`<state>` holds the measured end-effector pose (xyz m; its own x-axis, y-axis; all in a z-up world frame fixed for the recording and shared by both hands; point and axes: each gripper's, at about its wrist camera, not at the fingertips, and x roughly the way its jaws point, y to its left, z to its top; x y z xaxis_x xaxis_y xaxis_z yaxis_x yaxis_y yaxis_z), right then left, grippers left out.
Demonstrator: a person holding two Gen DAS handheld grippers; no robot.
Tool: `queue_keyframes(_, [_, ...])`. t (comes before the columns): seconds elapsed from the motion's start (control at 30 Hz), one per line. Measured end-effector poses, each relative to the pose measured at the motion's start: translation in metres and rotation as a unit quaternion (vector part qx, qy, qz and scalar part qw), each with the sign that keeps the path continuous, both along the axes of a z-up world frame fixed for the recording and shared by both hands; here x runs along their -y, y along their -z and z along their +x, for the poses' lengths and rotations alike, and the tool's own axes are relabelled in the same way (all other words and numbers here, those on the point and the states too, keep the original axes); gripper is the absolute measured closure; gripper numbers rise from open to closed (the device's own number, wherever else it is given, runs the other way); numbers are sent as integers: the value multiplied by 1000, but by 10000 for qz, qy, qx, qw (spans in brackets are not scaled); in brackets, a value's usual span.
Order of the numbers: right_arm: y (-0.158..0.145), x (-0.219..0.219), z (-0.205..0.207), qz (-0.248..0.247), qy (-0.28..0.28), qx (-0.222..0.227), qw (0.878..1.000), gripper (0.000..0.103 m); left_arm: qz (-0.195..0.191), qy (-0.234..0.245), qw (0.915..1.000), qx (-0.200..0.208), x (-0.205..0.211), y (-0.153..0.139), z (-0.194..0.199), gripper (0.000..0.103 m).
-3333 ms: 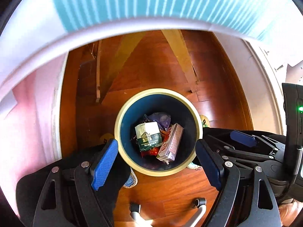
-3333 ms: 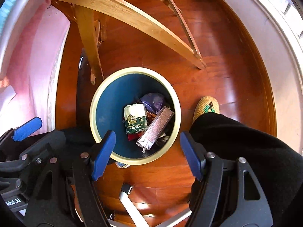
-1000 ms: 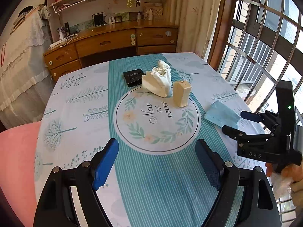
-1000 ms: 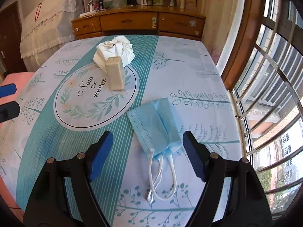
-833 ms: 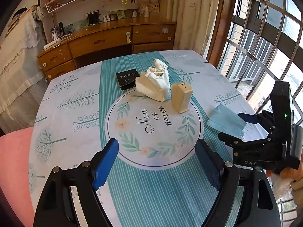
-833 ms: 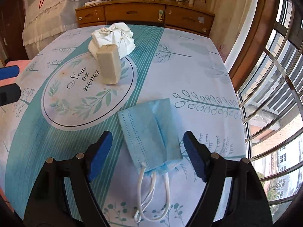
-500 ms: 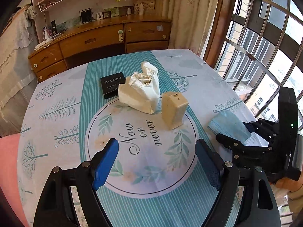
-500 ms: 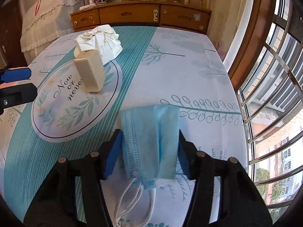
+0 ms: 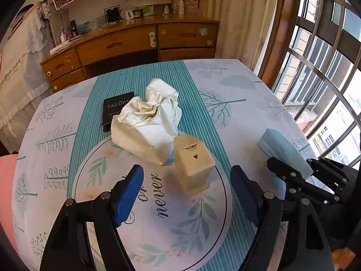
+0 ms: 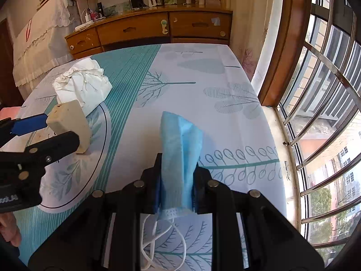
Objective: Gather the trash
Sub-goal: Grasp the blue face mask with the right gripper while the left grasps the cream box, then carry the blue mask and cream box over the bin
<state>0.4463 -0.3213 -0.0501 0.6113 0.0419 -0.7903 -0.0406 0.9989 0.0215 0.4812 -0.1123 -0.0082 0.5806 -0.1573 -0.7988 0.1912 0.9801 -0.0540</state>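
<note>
Right wrist view: you're working over the desk (image 10: 203, 72), the right gripper (image 10: 177, 180) clamping its fingers on the blue mask (image 10: 180, 140); lift straight so the loops aren't snagging. The left gripper (image 9: 187, 194) is hanging wide apart around the beige carton (image 9: 193, 162). The black box (image 9: 115, 110) is reading "TALOPN".

The face mask (image 10: 180, 149) pinched in the right hand-held gripper (image 10: 176, 186) looks like soft, matt non-woven cloth with finely pleated, stitched edges. The crumpled paper bag (image 9: 146, 126) beyond the left hand-held gripper (image 9: 187, 194) is creased and dull. The small carton (image 9: 193, 162) between its blue pads looks like matt card. The counter (image 9: 225, 85) wears a smooth printed cloth.
</note>
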Motion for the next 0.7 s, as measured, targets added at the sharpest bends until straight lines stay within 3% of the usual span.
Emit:
queue_keyframes(0.07, [0,0,-1,4,-13,33,10000,85,-57,-90,9999,-103,2,7,9,39])
queue_keyframes(0.23, [0,0,-7,54,50,66,10000,87,-223,-257,9990,-293,5,23,19,77])
queue_keyframes(0.43, [-2,2,-30,474,180,-61,9987,90,-44,-141,9998,-142,1,18,-9,77])
queue_keyframes(0.7, [-18,-17,-107,906,226,-120,9956,91,226,164,9996,21,-28,-20,-95,77])
